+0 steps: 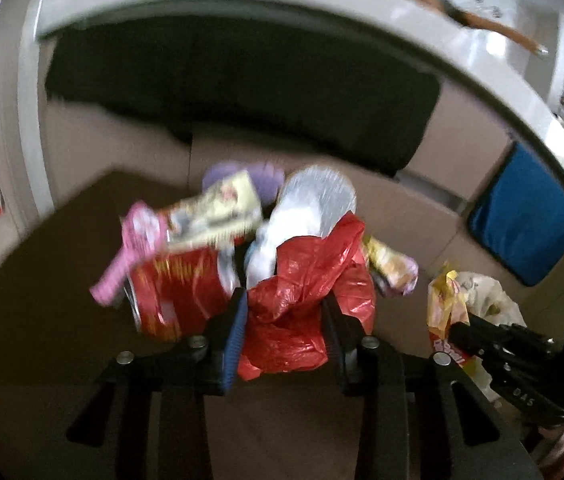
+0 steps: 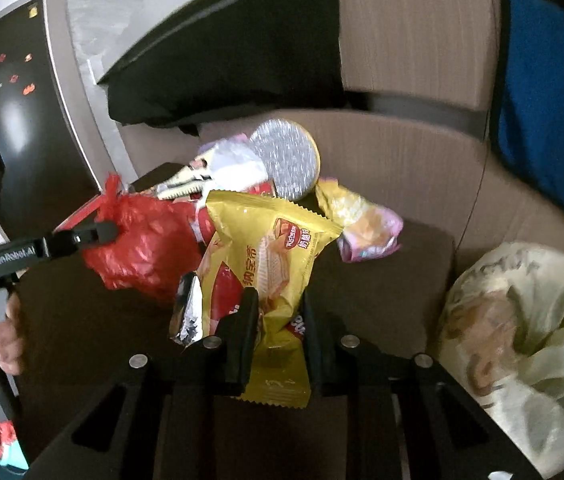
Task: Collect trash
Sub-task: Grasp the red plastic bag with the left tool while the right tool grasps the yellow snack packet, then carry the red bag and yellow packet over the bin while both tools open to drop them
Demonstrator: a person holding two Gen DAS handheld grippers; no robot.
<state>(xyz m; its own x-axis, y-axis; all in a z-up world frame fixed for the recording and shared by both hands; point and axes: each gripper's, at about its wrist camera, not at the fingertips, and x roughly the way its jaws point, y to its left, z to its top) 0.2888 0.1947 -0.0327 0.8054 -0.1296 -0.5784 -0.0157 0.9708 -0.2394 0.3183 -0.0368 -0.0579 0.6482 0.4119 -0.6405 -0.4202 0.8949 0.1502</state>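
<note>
A heap of trash lies on a dark brown table. My left gripper is shut on a crumpled red plastic bag at the front of the heap; the right wrist view shows that gripper and the bag at the left. My right gripper is shut on a yellow wafer wrapper, also visible at the right in the left wrist view. Behind them lie a red snack packet, a pink wrapper, a round silver lid and a yellow-purple wrapper.
A whitish plastic bag with something inside sits to the right of the table. Behind the heap stands a beige sofa with a black cushion and a blue cushion. A person's hand holds the left gripper's handle.
</note>
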